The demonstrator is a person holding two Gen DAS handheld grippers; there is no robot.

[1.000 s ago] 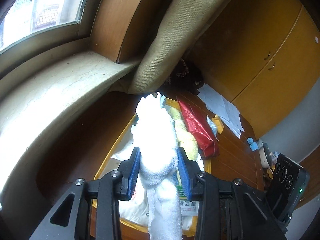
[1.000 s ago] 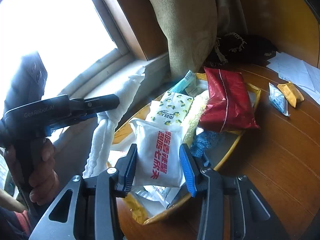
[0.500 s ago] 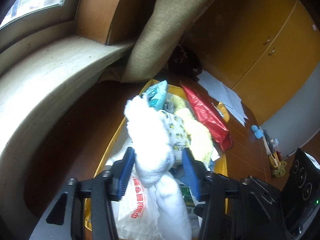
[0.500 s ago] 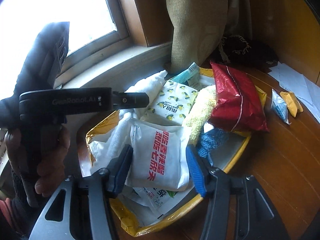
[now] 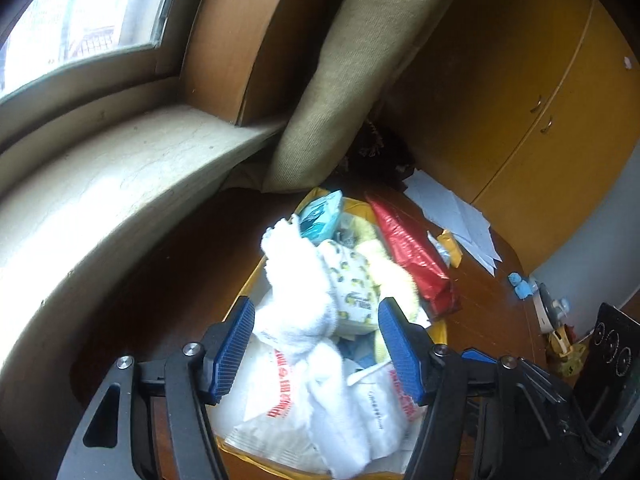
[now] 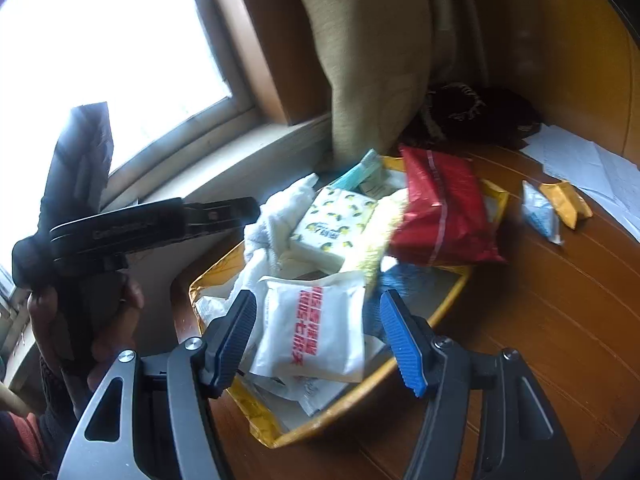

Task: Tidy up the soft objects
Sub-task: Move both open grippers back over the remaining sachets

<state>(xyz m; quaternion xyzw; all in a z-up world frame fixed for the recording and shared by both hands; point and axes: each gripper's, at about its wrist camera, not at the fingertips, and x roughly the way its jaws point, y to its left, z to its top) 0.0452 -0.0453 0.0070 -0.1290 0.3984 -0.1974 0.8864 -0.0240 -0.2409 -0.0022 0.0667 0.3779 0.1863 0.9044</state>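
A yellow tray (image 6: 448, 308) on the wooden table holds soft packs. A white towel (image 5: 298, 292) lies on the tray's left side, also in the right wrist view (image 6: 276, 220). My left gripper (image 5: 316, 322) is open just above the towel, no pad touching it. My right gripper (image 6: 318, 318) is open over a white tissue pack with red lettering (image 6: 312, 336). A lemon-print tissue pack (image 6: 332, 224), a yellow cloth (image 6: 372, 240), a red pack (image 6: 440, 208) and a teal pack (image 6: 360, 168) fill the tray's far end.
A stone window sill (image 5: 100, 200) runs along the left. An olive curtain (image 5: 348, 72) hangs to the table behind the tray. White papers (image 6: 592, 164) and two small packets (image 6: 556, 208) lie on the table to the right. Wooden cabinets (image 5: 540, 92) stand behind.
My left gripper lowered the white towel onto the tray's left side and opened, letting it go. My right gripper opened wider and stayed over the white tissue pack.
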